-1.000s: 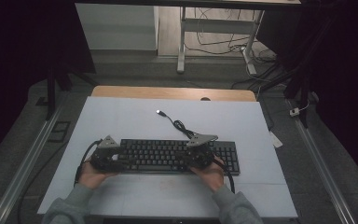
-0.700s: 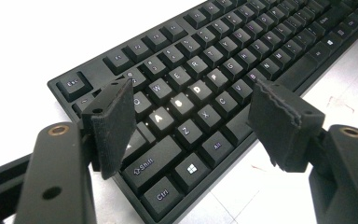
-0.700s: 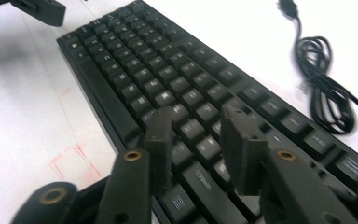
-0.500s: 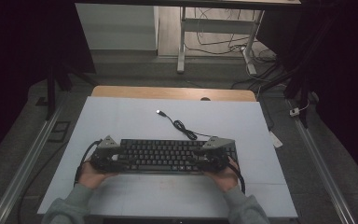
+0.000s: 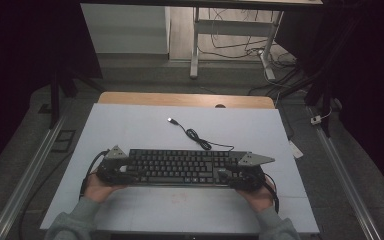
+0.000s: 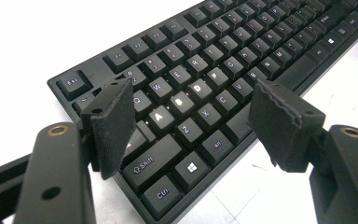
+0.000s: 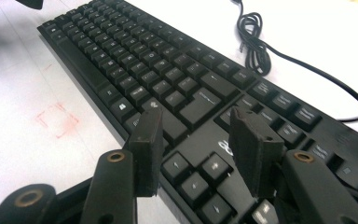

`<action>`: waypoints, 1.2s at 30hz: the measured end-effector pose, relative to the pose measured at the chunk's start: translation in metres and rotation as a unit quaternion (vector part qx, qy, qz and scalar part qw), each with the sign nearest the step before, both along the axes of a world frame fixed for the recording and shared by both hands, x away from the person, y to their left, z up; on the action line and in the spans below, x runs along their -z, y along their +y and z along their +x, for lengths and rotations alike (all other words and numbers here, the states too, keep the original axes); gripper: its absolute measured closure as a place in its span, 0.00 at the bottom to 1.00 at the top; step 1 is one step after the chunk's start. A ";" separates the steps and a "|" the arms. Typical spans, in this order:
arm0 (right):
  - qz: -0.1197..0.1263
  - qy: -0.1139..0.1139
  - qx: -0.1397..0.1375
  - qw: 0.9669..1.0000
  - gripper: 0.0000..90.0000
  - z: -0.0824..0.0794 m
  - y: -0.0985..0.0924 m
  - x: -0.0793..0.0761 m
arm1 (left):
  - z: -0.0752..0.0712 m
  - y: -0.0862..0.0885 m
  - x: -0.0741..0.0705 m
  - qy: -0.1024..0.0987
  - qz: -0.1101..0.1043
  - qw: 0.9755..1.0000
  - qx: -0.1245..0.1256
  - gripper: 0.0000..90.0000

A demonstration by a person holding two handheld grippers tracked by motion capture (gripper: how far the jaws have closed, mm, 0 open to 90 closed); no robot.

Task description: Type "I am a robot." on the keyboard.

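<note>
Right gripper (image 5: 228, 176) shifted outward (jaws opening).

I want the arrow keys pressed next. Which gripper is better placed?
Right. The right gripper hangs open directly over the arrow keys of the keyboard, while the left gripper sits at the opposite end.

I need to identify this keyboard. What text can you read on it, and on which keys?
Keyboard, left gripper view:
"Esc", top corner key
"Shift"
"Ctrl"
"Alt"
Letters "A", "W", "E", "Q", "Z", "X", "C", "V"
Brand mark near the arrow keys, right gripper view: hidden, unreadable.
</note>
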State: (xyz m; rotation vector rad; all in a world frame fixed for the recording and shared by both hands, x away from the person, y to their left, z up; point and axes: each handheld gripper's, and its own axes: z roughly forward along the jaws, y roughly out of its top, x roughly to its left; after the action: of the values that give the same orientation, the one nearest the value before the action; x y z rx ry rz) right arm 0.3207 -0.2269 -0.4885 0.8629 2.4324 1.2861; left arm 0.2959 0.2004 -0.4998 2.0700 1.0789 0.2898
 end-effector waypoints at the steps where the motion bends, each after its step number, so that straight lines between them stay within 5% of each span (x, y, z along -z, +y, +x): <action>1: 0.000 0.000 0.000 1.000 0.61 -0.001 -0.002 0.000 | 0.000 0.000 0.000 0.000 0.000 1.000 0.000 0.35; 14: -0.002 -0.005 -0.004 1.000 0.61 0.000 0.000 0.000 | -0.001 -0.003 -0.001 -0.006 -0.001 1.000 0.002 0.35; 36: -0.009 -0.002 -0.008 1.000 0.61 0.001 0.003 0.001 | -0.009 -0.038 -0.005 -0.014 0.005 0.998 0.067 0.44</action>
State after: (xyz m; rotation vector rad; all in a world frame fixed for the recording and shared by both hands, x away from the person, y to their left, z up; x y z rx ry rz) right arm 0.3218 -0.2240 -0.4894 0.8371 2.4476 1.2685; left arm 0.2865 0.1620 -0.4943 2.1302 0.9187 0.2572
